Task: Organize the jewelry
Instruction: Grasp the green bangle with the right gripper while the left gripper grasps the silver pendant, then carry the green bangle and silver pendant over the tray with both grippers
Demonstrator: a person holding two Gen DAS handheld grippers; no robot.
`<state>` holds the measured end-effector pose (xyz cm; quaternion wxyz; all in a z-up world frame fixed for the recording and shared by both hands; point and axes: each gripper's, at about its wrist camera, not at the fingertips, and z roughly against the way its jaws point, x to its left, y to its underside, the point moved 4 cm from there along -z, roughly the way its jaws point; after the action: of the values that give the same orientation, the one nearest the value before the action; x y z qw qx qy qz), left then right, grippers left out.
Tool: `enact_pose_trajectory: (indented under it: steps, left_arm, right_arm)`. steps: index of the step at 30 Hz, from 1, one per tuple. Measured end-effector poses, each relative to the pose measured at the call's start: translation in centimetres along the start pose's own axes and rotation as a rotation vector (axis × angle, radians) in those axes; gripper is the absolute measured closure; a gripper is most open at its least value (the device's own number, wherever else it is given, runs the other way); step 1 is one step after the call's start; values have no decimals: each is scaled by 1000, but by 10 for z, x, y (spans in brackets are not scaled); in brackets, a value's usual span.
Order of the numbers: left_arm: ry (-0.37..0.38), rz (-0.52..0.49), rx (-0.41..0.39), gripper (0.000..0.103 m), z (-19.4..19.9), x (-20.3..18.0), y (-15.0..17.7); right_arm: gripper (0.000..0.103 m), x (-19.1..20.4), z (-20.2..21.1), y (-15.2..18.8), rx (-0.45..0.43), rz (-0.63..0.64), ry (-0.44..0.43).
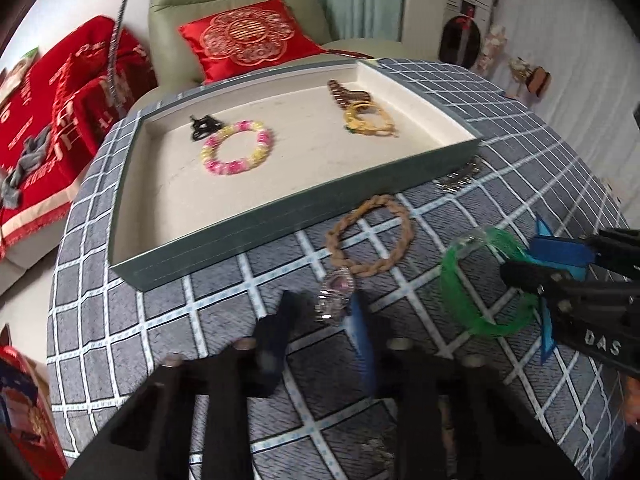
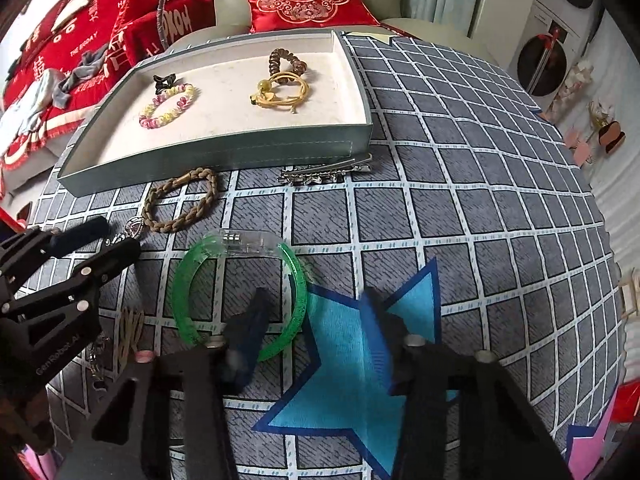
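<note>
My left gripper (image 1: 322,300) is shut on a small clear-and-pink crystal charm (image 1: 335,290) with a silver chain, low on the checked cloth; in the right wrist view the left gripper (image 2: 122,232) shows at the left edge. A green translucent bangle (image 2: 240,292) lies flat on the cloth. My right gripper (image 2: 314,300) stands open astride the bangle's right rim, one finger inside the ring and one outside, neither pad pressing. From the left wrist view the right gripper (image 1: 520,256) reaches in over the bangle (image 1: 480,280). The grey-green tray (image 1: 280,216) sits behind.
The tray holds a pink-yellow bead bracelet (image 1: 238,148), a black claw clip (image 1: 204,125), a gold bracelet (image 1: 370,120) and a brown spiral tie (image 1: 344,94). A braided tan bracelet (image 2: 180,200) and silver hair clips (image 2: 324,172) lie in front of it. More small pieces (image 2: 128,332) lie near left.
</note>
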<state>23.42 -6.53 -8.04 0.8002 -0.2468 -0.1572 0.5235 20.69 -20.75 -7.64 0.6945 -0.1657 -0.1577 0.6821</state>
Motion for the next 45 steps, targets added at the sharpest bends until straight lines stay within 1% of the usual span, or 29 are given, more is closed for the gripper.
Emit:
enact_pose_trajectory:
  steps: [2, 3, 4, 5, 8, 12, 21, 27, 32, 36, 40, 45]
  left_arm:
    - [7, -10, 0, 71, 1, -3, 1]
    - [11, -10, -1, 72, 2, -3, 1]
    - [16, -6, -1, 72, 3, -3, 2]
    - [20, -1, -2, 72, 4, -2, 3]
    - [35, 22, -17, 72, 11, 2, 4]
    - [32, 35, -40, 72, 20, 8, 3]
    - [29, 60, -95, 72, 44, 16, 4]
    - [33, 76, -139, 72, 64, 25, -3]
    - [32, 82, -164, 72, 74, 31, -13]
    - [23, 84, -192, 72, 79, 40, -25]
    - [10, 92, -206, 72, 78, 52, -41]
    - [3, 119, -215, 72, 68, 69, -67]
  right_arm:
    - [80, 0, 1, 0, 1, -3, -6]
    - [83, -1, 1, 0, 1, -3, -9]
    - [91, -1, 1, 0, 0, -2, -12]
    - [94, -1, 1, 1, -1, -4, -14]
    - [95, -4, 2, 1, 0, -34, -39]
    - [95, -12, 3, 3, 5, -80, -77]
    - [95, -21, 20, 6, -20, -108, -107]
    - [95, -21, 38, -1, -53, -112, -135]
    - [95, -21, 55, -24, -96, -111, -151]
    - [95, -18, 60, -45, -123, -91, -141]
    - [95, -13, 59, -65, -131, -73, -145]
    - [95, -6, 45, -93, -123, -74, -166]
